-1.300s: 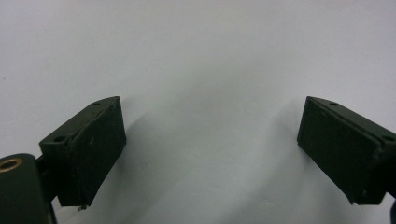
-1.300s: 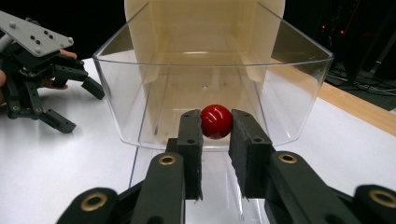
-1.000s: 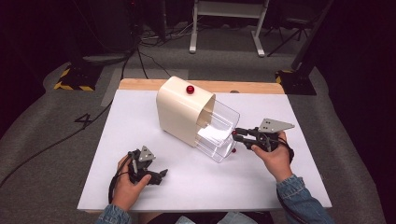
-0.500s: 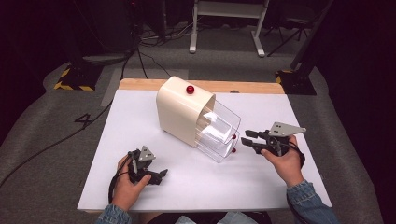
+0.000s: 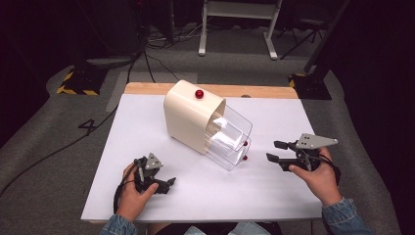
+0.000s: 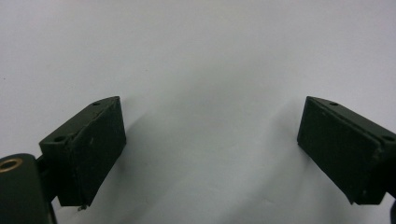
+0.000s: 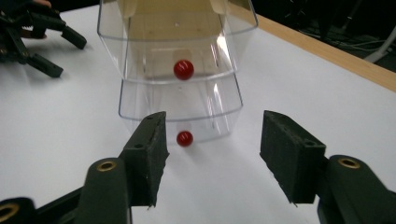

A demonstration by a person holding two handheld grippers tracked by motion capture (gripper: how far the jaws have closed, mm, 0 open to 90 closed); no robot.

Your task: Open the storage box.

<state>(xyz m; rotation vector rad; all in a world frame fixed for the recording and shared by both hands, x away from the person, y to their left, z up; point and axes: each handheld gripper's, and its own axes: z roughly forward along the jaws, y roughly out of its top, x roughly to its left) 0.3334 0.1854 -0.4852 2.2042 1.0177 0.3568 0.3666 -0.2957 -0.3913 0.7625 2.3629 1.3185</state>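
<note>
A cream drawer box point(image 5: 188, 115) stands mid-table with a red ball point(image 5: 199, 93) on top. Its two clear drawers point(image 5: 230, 139) are pulled out toward the right. In the right gripper view the upper drawer point(image 7: 177, 46) carries a red knob point(image 7: 183, 69), and the lower drawer point(image 7: 187, 112) carries a red knob point(image 7: 185, 138). My right gripper point(image 5: 273, 151) point(image 7: 212, 149) is open, a short way off the drawer fronts and pointing at them, holding nothing. My left gripper point(image 5: 169, 186) point(image 6: 210, 135) rests open on the white tabletop near the front left, with nothing between its jaws.
The white table sheet point(image 5: 147, 127) has bare room left of and in front of the box. A wooden strip point(image 5: 264, 91) runs along the far edge. Beyond it are dark floor, cables and a stand's legs point(image 5: 235, 46).
My right gripper has drawn back to the right, away from the drawer fronts it was at a second ago. The drawers stay pulled out. The left gripper has not moved.
</note>
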